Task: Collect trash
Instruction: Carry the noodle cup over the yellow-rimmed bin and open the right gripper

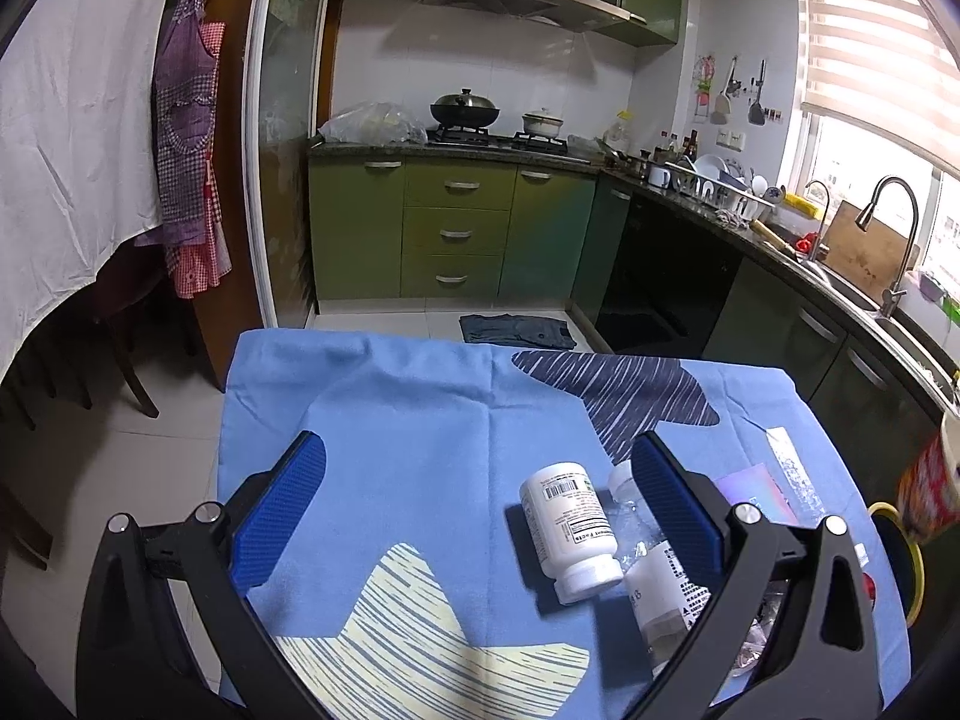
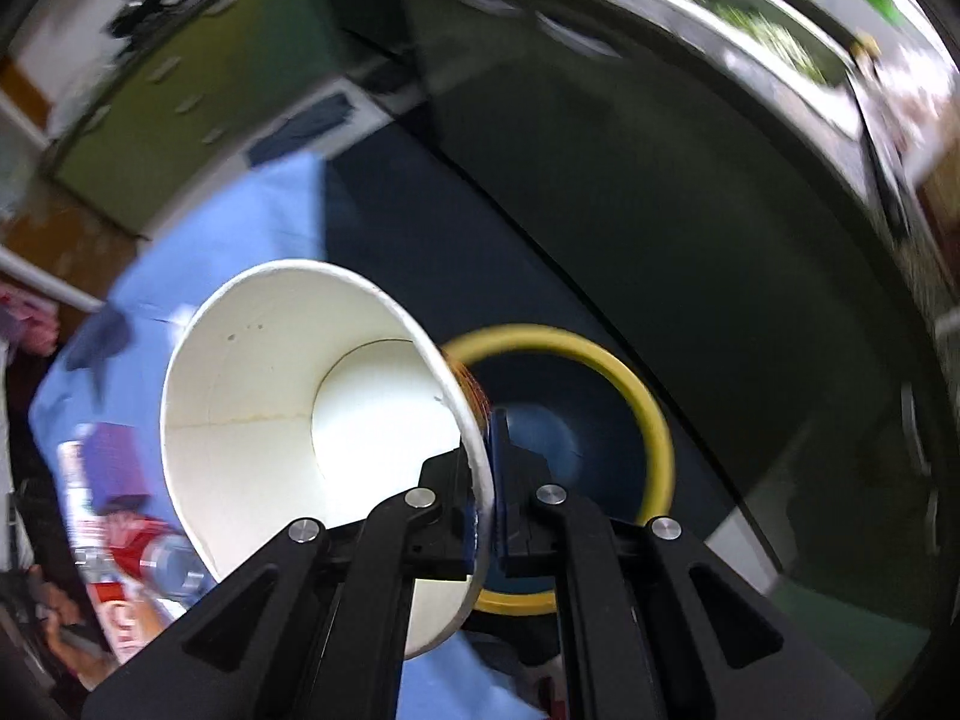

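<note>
My right gripper is shut on the rim of a white paper cup, one finger inside the wall and one outside. The cup hangs tilted over a dark bin with a yellow rim beside the table. In the left wrist view the cup's red patterned outside shows blurred at the right edge, above the bin. My left gripper is open over the blue cloth, holding nothing. A white pill bottle and a clear plastic bottle lie between its fingers and partly behind the right finger.
A purple card and a silvery wrapper lie on the cloth's right side. A red-labelled bottle lies near the table's edge. Green kitchen cabinets and a dark counter with a sink stand beyond the table.
</note>
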{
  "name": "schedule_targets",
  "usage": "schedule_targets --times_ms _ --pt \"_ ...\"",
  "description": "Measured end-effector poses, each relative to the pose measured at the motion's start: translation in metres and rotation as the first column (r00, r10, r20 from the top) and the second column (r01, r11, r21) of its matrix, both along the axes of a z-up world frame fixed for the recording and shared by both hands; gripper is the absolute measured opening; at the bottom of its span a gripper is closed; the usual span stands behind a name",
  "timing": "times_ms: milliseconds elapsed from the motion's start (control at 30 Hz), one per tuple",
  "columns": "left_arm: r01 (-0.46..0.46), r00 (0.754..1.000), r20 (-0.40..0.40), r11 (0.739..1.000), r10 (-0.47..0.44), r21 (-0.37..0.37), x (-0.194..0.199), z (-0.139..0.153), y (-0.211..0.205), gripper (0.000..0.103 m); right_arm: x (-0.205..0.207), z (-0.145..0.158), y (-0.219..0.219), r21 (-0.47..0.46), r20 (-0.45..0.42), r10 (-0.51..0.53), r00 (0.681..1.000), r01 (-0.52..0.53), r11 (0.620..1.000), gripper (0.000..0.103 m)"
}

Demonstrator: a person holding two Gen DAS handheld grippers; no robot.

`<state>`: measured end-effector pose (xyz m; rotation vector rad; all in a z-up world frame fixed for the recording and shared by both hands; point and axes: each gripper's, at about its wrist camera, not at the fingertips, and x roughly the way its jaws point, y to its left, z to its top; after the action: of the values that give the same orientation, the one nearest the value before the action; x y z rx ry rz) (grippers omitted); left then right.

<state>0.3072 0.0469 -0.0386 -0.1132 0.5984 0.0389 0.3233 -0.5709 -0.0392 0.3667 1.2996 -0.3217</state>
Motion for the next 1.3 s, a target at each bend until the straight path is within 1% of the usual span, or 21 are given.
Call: schedule_targets --times_ms 133,267,367,433,500,600,667,700,900,933,1000,1067,1100,1167,1233,1300 --pt "0.010 1.000 -0.011 1.000 -0.010 -0.001 0.002 -0.003 -0.002 0.097 -0.011 -0.049 -0.025 0.022 -0.048 -0.050 0.998 0.051 0.998 0.005" --pt "0.015 1.000 -0.010 1.000 -0.015 0.008 0.002 -0.004 -0.005 0.097 -0.017 -0.088 -0.033 0.053 -0.083 -0.068 0.994 0.072 0.996 0.005" --pt "0.022 0.999 -0.023 1.000 -0.022 0.008 0.004 -0.007 -0.006 0.097 -0.017 -0.105 -0.034 0.050 -0.106 -0.066 0.992 0.072 0.996 0.007" --pt "0.028 0.999 -0.032 1.000 -0.028 0.006 0.005 -0.008 -0.007 0.097 -0.019 -0.111 -0.034 0.057 -0.119 -0.070 0.990 0.078 0.995 0.013" --pt "0.034 0.999 -0.035 0.999 -0.034 0.007 0.005 -0.009 -0.008 0.097 -0.014 -0.115 -0.031 0.050 -0.130 -0.072 0.989 0.080 0.996 0.014" --pt "0.048 0.998 -0.039 0.999 -0.047 0.011 0.005 -0.009 -0.011 0.097 -0.007 -0.121 -0.027 0.040 -0.138 -0.075 0.988 0.081 0.996 0.014" --pt "0.058 0.997 -0.046 0.998 -0.057 0.014 0.005 -0.010 -0.014 0.097 -0.008 -0.117 -0.025 0.041 -0.132 -0.075 0.988 0.081 0.996 0.014" --pt "0.067 0.996 -0.057 0.998 -0.066 0.014 0.005 -0.010 -0.016 0.097 -0.002 -0.120 -0.022 0.045 -0.129 -0.072 0.989 0.078 0.996 0.014" --pt "0.138 0.986 -0.100 0.990 -0.137 0.003 0.000 -0.011 -0.032 0.097 -0.006 -0.107 -0.001 0.074 -0.096 -0.045 0.994 0.052 0.996 0.015" --pt "0.154 0.981 -0.123 0.988 -0.153 -0.002 -0.002 -0.011 -0.035 0.097 -0.008 -0.105 0.002 0.076 -0.090 -0.036 0.995 0.043 0.996 0.015" --pt "0.181 0.970 -0.164 0.983 -0.180 -0.011 -0.009 -0.009 -0.041 0.097 -0.016 -0.099 0.005 0.086 -0.074 -0.017 0.997 0.024 0.996 0.019" --pt "0.193 0.964 -0.189 0.981 -0.188 0.009 -0.018 -0.008 -0.045 0.097 -0.019 -0.093 0.011 0.092 -0.054 0.002 0.999 0.003 0.996 0.021" --pt "0.187 0.962 -0.211 0.981 -0.174 0.043 -0.024 -0.007 -0.048 0.097 -0.021 -0.091 0.014 0.096 -0.045 0.012 0.999 -0.007 0.995 0.021" --pt "0.168 0.960 -0.242 0.982 -0.143 0.085 -0.036 -0.008 -0.049 0.097 -0.025 -0.088 0.017 0.107 -0.031 0.026 0.999 -0.023 0.994 0.021" --pt "0.156 0.950 -0.288 0.983 -0.122 0.099 -0.047 -0.011 -0.045 0.097 -0.030 -0.084 0.023 0.117 -0.012 0.049 0.999 -0.047 0.992 0.021" --pt "0.144 0.933 -0.343 0.987 -0.110 0.076 -0.058 -0.016 -0.035 0.097 -0.035 -0.082 0.031 0.131 0.004 0.067 0.998 -0.067 0.989 0.021"
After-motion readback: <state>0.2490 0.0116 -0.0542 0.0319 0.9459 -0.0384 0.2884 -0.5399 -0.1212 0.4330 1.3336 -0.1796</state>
